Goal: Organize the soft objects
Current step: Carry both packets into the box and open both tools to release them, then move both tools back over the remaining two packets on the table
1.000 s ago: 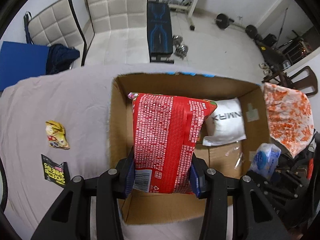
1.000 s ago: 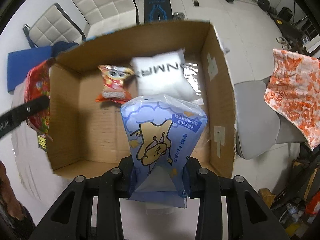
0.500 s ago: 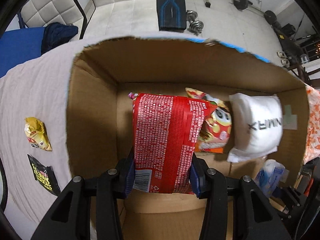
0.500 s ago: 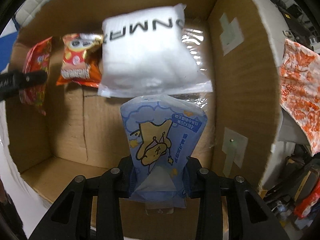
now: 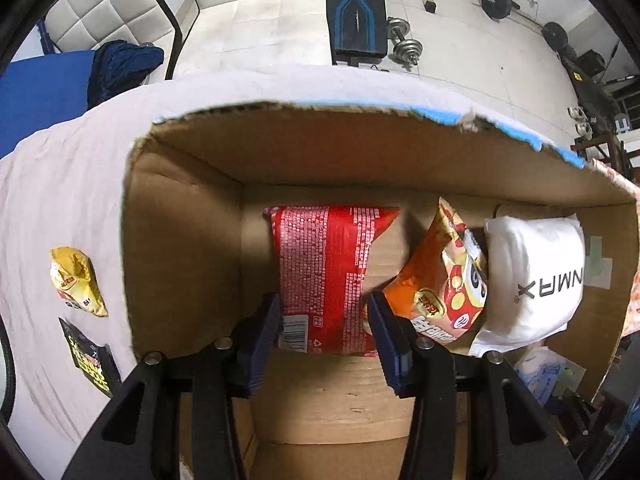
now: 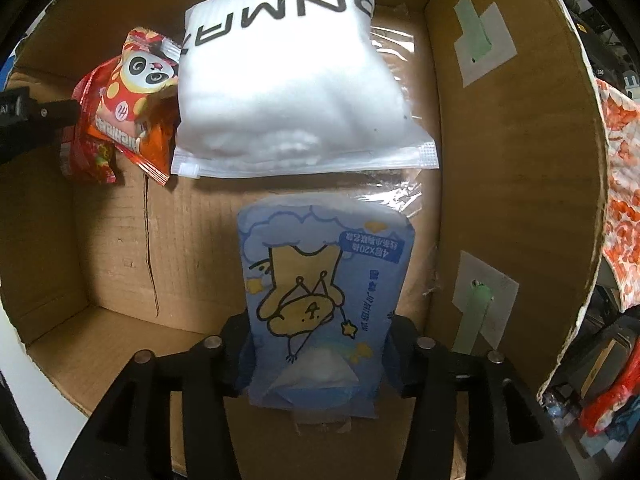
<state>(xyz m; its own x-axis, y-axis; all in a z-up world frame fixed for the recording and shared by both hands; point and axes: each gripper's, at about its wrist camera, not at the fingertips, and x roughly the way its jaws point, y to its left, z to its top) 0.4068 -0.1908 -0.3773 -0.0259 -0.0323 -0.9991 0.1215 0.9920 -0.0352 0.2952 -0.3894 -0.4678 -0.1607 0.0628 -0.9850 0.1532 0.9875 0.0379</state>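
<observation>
My left gripper [image 5: 326, 330] is inside the cardboard box [image 5: 180, 240], its jaws spread beside the lower end of a red snack bag [image 5: 324, 276] that rests on the box floor. An orange panda snack bag [image 5: 444, 292] and a white pouch [image 5: 536, 276] lie to its right. My right gripper [image 6: 316, 356] is shut on a blue tissue pack [image 6: 320, 300] low inside the box [image 6: 500, 160]. The white pouch [image 6: 288, 96] and panda bag [image 6: 132, 104] lie beyond it.
On the table cloth [image 5: 60, 200] left of the box lie a gold snack packet [image 5: 76, 282] and a black packet [image 5: 90, 360]. An orange patterned cloth [image 6: 620, 200] hangs right of the box. Chairs and gym gear stand beyond the table.
Both grippers have moved deeper into the box. My left gripper's jaws have widened and the red bag now sits on the box floor. My right gripper still holds the tissue pack.
</observation>
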